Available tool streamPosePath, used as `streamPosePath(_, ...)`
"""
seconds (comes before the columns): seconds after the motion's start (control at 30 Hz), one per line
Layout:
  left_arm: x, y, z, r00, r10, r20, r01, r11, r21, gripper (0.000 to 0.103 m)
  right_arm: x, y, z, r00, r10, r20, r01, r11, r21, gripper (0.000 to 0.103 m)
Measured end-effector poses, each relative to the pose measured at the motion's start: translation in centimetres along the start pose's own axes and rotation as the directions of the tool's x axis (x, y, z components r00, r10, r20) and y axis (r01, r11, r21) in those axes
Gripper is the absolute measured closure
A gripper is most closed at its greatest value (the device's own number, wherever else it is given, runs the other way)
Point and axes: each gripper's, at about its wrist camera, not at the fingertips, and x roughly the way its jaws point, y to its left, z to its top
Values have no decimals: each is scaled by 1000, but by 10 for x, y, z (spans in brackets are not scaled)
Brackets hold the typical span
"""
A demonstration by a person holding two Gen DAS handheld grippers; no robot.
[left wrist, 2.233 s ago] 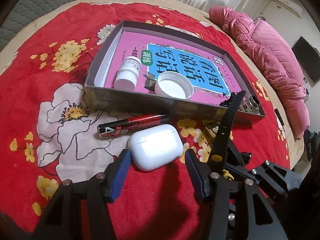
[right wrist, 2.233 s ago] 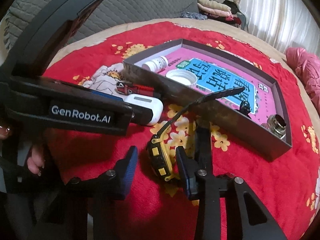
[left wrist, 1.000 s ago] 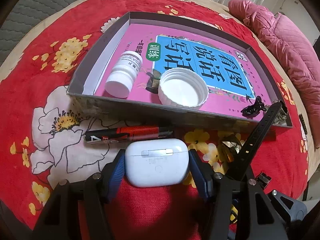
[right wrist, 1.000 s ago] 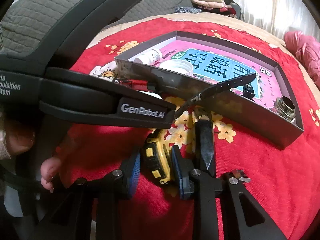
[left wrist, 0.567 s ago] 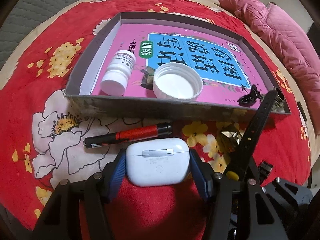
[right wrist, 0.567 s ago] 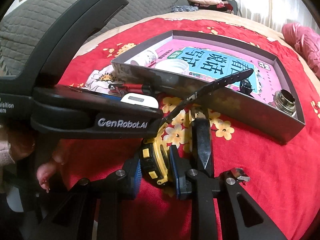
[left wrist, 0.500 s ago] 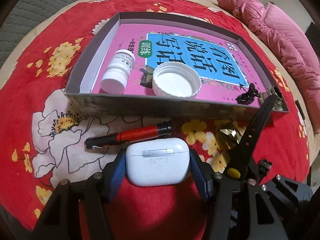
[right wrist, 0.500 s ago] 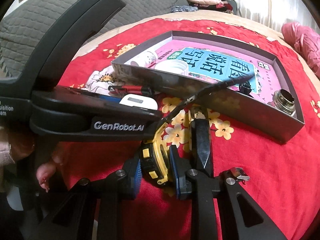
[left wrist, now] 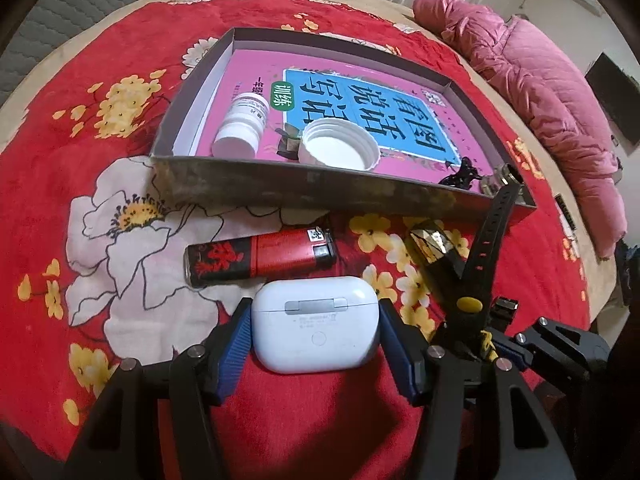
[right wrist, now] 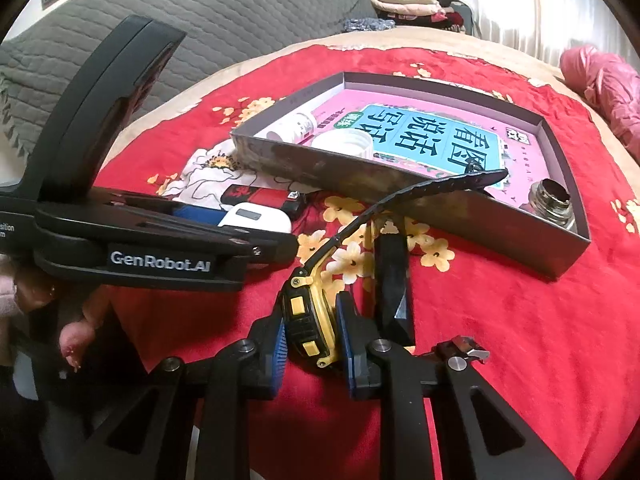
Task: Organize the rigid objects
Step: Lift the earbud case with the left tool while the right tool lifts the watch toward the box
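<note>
My left gripper point(left wrist: 316, 344) is shut on a white earbuds case point(left wrist: 316, 322), held just above the red cloth. My right gripper point(right wrist: 310, 334) is shut on a black and yellow wristwatch point(right wrist: 306, 320); its strap point(right wrist: 440, 188) sticks up toward the box and also shows in the left wrist view point(left wrist: 486, 248). A shallow grey box point(left wrist: 320, 186) holds a pink and blue book, a white pill bottle point(left wrist: 242, 124), a white lid point(left wrist: 340, 150), a black clip point(left wrist: 460, 172) and a metal cap point(right wrist: 552, 198).
A red and black lighter point(left wrist: 260, 258) lies between the earbuds case and the box's near wall. A dark faceted object point(right wrist: 394, 280) lies right of the watch. A pink quilted jacket point(left wrist: 540, 80) lies at the far right. A grey quilt point(right wrist: 200, 12) is behind.
Both grippers closed on their objects: the left on the earbuds case, the right on the watch. The lighter has rolled so that its broad face shows.
</note>
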Motion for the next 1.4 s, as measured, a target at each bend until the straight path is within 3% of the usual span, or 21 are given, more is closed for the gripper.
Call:
streamPosePath(0.67,-26,-10,-7,998,-28,50,26,999,32,43,-35,2,4,995,-21,93,19,1000,16,86)
streamPosePath(1.4,-43,-19,-3,990,-50,133,41,996,76,43,-55,-1,12,976,-117,182,117,993,14,86)
